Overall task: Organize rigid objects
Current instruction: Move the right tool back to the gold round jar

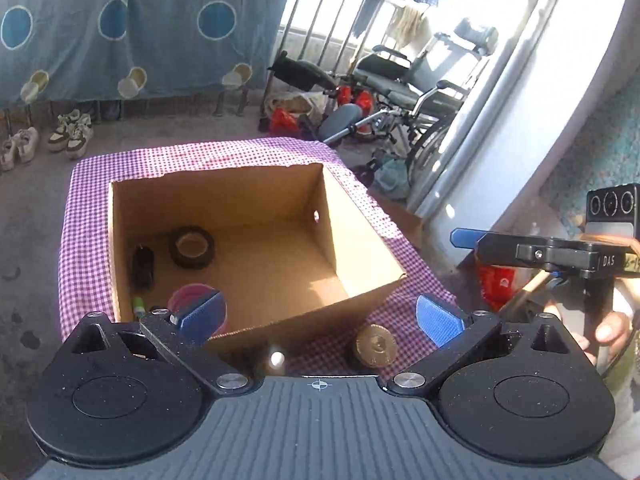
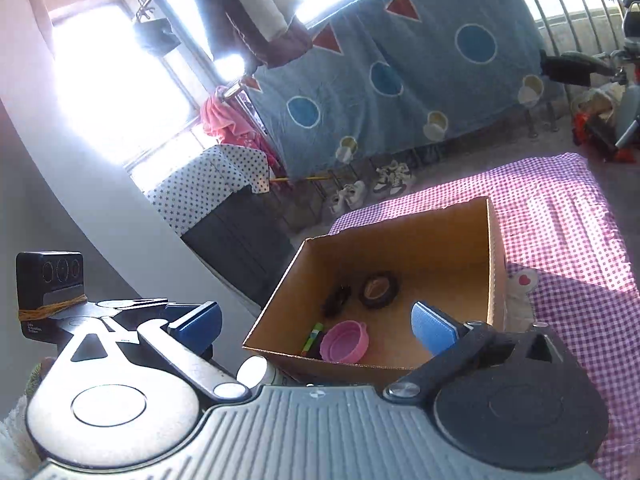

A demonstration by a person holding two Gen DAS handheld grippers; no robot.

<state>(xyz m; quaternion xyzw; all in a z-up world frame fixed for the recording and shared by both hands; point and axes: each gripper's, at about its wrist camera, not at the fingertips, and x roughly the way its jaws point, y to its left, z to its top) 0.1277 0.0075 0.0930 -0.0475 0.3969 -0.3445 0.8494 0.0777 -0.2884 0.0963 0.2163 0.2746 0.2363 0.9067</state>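
An open cardboard box (image 1: 224, 196) (image 2: 400, 244) stands on a purple checked cloth (image 1: 88, 208) (image 2: 560, 216). Inside it lie a pink bowl (image 1: 188, 298) (image 2: 344, 342), a black ring-shaped thing (image 1: 191, 247) (image 2: 378, 290), a dark object (image 1: 143, 266) (image 2: 336, 300) and a green marker (image 1: 138, 305) (image 2: 312, 336). In front of the box, on the cloth, stand a brass-coloured round lid (image 1: 376, 346) and a white-capped bottle (image 1: 277, 360) (image 2: 254, 370). My left gripper (image 1: 320, 316) hangs open above the box's near edge, holding nothing. My right gripper (image 2: 316, 326) is open and empty too, at the box's near corner.
A wheelchair (image 1: 400, 92) and red bags stand beyond the table on the right. Shoes (image 1: 72, 132) line the floor under a hanging blue sheet (image 1: 120, 28). A white pillar (image 1: 520, 100) rises at the right. A cabinet with a starred cover (image 2: 208, 188) stands left of the table.
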